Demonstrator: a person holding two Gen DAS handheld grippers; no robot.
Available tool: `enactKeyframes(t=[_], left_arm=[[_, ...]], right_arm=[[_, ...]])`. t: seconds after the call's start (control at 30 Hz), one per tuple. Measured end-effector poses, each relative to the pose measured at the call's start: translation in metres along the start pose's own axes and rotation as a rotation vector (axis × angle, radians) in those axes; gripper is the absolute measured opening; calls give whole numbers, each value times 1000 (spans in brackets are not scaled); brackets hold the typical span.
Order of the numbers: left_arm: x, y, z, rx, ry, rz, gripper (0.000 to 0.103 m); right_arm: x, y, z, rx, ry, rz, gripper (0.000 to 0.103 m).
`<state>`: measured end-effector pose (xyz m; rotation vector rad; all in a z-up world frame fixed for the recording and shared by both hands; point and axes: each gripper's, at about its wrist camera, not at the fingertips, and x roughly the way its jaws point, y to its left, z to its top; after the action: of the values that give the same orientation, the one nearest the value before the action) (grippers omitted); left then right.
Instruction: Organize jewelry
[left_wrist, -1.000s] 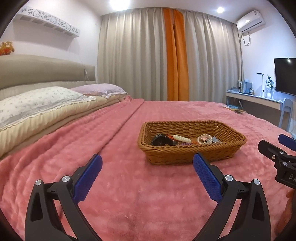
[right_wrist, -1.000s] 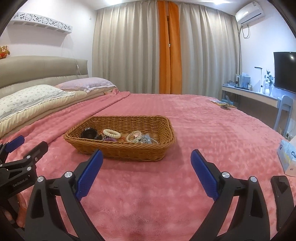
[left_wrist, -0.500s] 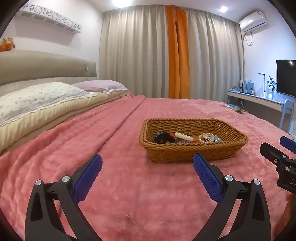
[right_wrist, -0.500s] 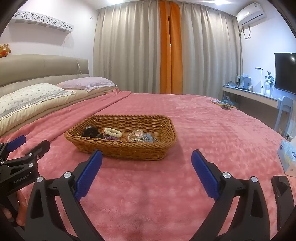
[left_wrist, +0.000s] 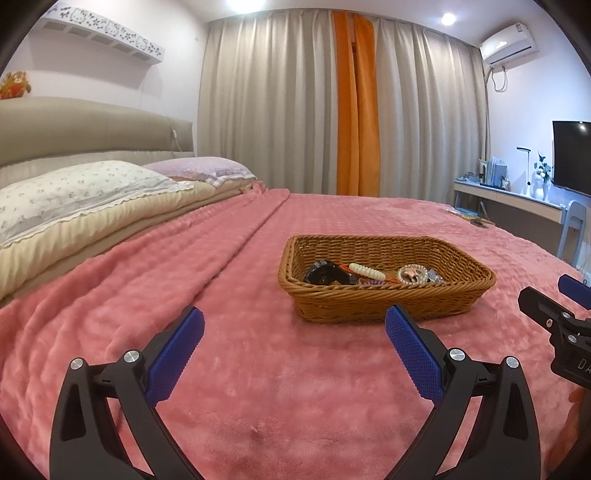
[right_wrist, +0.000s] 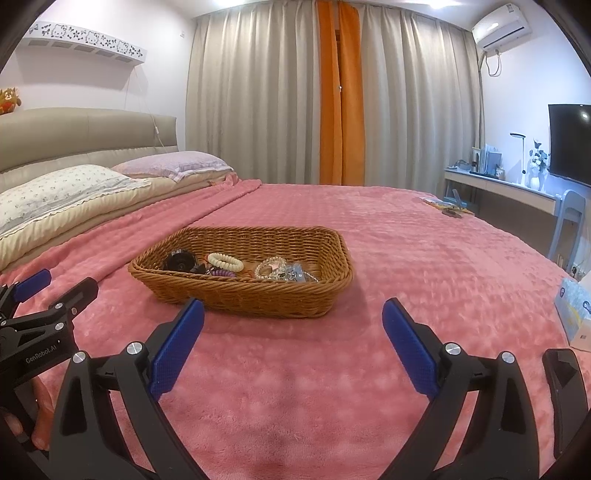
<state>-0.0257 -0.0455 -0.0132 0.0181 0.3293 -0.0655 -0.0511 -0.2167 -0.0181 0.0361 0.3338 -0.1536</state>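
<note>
We hold our left gripper (left_wrist: 294, 325) and right gripper (right_wrist: 293, 317) wide open and empty, low in the frame. The basket (left_wrist: 384, 306) of jewelry (left_wrist: 373, 275) sits mid-frame on the pink bed (left_wrist: 258, 369).

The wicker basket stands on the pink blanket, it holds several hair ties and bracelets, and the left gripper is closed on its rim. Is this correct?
Not quite. The left gripper is open and empty, short of the wicker basket, touching nothing; the left wrist view shows this. The rest holds: the basket stands on the pink blanket and holds a cream spiral hair tie and a beaded bracelet, among other pieces.
</note>
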Motion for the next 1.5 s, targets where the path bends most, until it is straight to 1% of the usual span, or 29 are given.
enactKeyframes(t=[1.5], left_arm=[[0,-2,0,-1,0,-2,95]], right_arm=[[1,0,-1,-7,7,7,94]])
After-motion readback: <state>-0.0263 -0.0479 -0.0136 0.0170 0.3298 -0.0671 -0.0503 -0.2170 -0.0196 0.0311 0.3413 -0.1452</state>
